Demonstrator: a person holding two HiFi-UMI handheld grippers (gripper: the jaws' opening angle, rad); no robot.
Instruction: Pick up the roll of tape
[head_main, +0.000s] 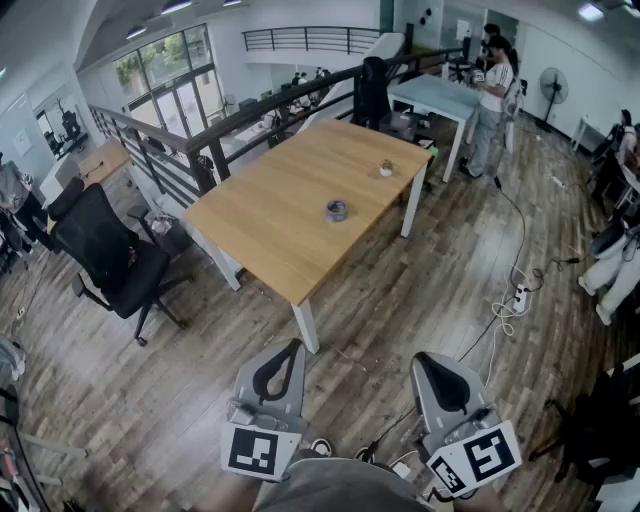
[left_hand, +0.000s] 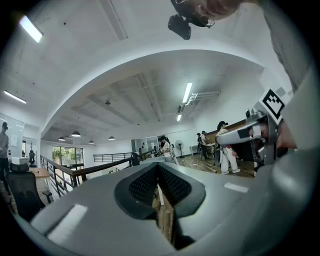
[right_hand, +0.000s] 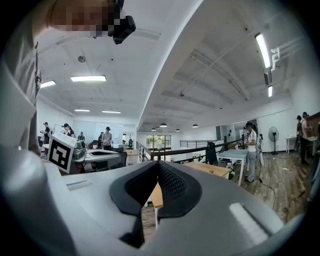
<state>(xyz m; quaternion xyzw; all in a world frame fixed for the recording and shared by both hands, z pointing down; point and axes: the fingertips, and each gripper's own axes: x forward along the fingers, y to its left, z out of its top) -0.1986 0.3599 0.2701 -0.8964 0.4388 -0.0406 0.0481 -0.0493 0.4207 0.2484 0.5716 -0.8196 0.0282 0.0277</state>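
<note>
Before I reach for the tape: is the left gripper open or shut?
Shut: the left gripper shows its jaws pressed together, nothing between them.

On the table (head_main: 290, 210), the item (head_main: 386, 168) beyond the tape (head_main: 337, 210) is too small for you to identify; the head view's bottom edge crops your shirt (head_main: 335, 490).

Light wood table (head_main: 280, 225), grey tape roll (head_main: 337, 210), black chair (head_main: 100, 245)

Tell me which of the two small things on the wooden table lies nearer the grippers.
The grey roll of tape, mid-table; the small pale object sits farther off.
</note>
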